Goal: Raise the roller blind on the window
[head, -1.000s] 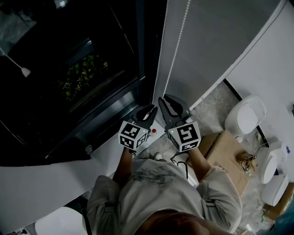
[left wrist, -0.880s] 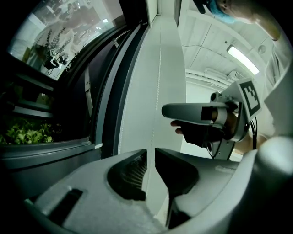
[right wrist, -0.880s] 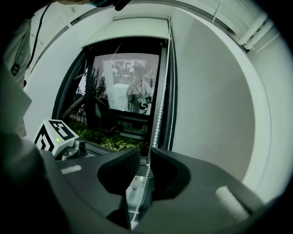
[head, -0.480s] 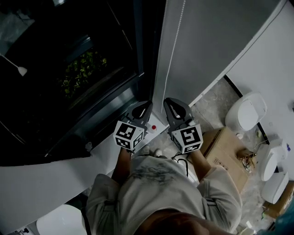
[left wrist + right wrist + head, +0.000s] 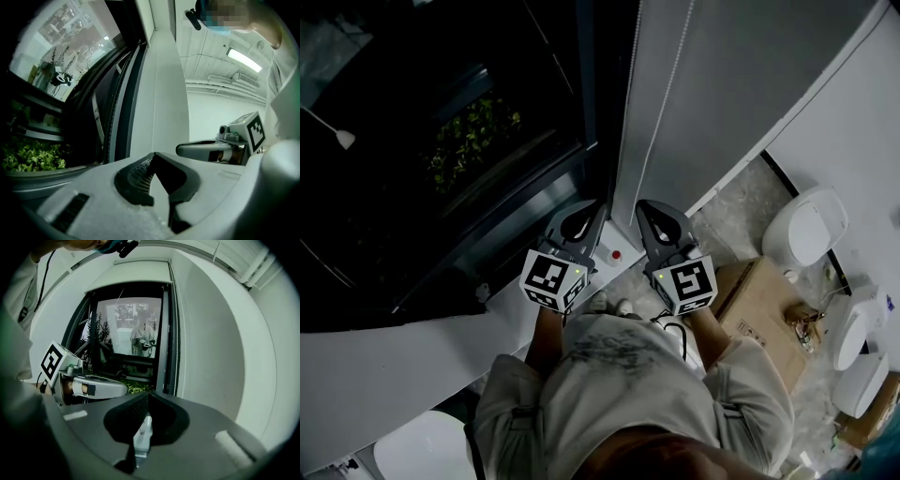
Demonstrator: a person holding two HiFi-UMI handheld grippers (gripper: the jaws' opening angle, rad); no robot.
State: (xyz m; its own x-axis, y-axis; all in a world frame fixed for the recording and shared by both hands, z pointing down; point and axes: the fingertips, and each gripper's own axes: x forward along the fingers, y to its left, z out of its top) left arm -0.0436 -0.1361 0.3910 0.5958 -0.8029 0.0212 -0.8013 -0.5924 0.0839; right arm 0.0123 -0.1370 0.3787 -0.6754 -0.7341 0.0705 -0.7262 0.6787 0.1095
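Keep the left claw (image 5: pixel 153 153) clamped on the chain (image 5: pixel 153 93); just drawn shut, tips together at the very foot of that beaded line, so probably pinching it; draw straight down along the wall (image 5: pixel 166 84), never out toward the body, to keep the beads seated up top; pull evenly, without jerks; give a short trial tug first to find the lifting strand; near the end of the reach, hand over to the right claw (image 5: pixel 146 393), likewise closed, with nothing visible between its tips and with the chain off to its right, beside the window (image 5: pixel 136 329) frame; open it before taking a fresh hold higher up.

Taken for the blind (image 5: pixel 131 273): the pale band across the top of the window in the right gripper view, seemingly high already, with bare glass below; hard to be sure; could equally be a fixed cover; cut off from the head view altogether; impossible to tell whether beads truly sit between the left pads; dim and murky throughout, especially beyond the glass.
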